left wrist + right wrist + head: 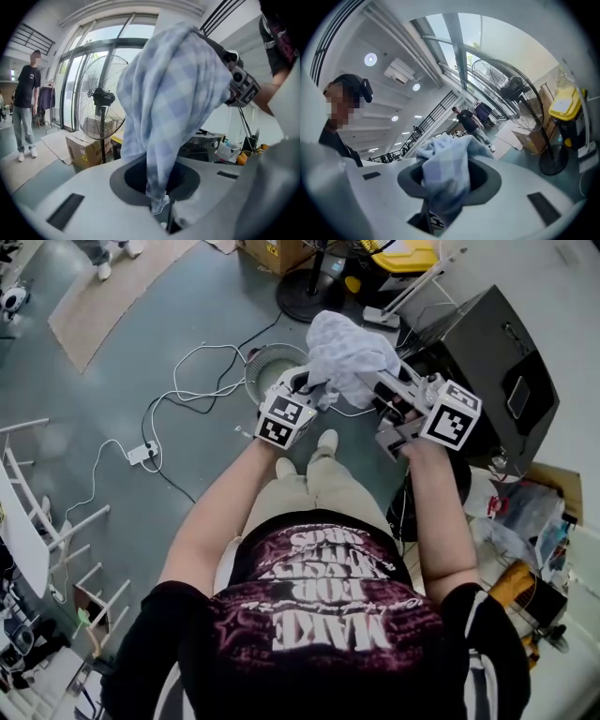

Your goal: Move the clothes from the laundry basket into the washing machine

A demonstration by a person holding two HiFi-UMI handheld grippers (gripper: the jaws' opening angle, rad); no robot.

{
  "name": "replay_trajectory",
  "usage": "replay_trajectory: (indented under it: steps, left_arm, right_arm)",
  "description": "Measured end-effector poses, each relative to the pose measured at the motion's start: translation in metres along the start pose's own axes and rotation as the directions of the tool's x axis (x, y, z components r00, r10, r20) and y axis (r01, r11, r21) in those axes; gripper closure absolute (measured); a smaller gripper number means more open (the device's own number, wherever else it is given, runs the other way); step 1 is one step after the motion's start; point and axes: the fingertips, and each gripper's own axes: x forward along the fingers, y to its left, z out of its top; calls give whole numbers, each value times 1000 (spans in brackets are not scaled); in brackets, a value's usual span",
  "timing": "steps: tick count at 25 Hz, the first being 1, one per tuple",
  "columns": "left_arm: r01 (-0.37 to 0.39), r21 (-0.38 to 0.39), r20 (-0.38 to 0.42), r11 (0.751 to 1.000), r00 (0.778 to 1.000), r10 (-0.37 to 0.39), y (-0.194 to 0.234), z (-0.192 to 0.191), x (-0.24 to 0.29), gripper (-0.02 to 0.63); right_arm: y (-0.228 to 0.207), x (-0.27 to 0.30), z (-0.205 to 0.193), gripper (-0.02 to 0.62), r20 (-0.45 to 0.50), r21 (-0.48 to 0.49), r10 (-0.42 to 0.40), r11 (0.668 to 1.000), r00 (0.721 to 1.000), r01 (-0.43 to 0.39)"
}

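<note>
At twelve o'clock in the head view, above the person's shoes, the checked garment is held bunched and aloft. The left gripper and right gripper are each clamped on a fold, presumably so nothing trails toward the floor.

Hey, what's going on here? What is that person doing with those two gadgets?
A person holds a two-jaw gripper in each hand, and both are clamped on the same pale blue checked cloth. The left gripper pinches a dangling end of it, and the right gripper has a bunched part. The cloth hangs in the air between the two grippers, above the floor in front of the person, and is not in any machine yet.
</note>
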Motion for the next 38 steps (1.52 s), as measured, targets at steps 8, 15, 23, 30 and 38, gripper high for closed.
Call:
replay_trajectory:
  steps: [8,15,23,30,38]
  left_arm:
    - [-59,-118,52,991,997,65,35,18,-36,571]
    - [-34,-120,112,992,993,47,34,56,-45,572]
    - [50,-57,114,997,992,-43,12,82,-39,572]
    - [124,-36,131,992,984,-118,-3,92,-46,572]
    - [231,-51,121,972,967,-224,-38,93,-21,572]
  right_arm:
    - [-37,-21,-6,453,-20,-117,-195,974,981,192]
    - [-70,-39,-25,453,-75,-224,-368,912,927,344]
    - [-99,-55,-52,449,-130,-310,-507,837,852,451]
    - [-90,-48,-75,448,-140,-424,-580,767,802,481]
    - [-78,-69,-94,446,-161,-582,-636,678,755,448]
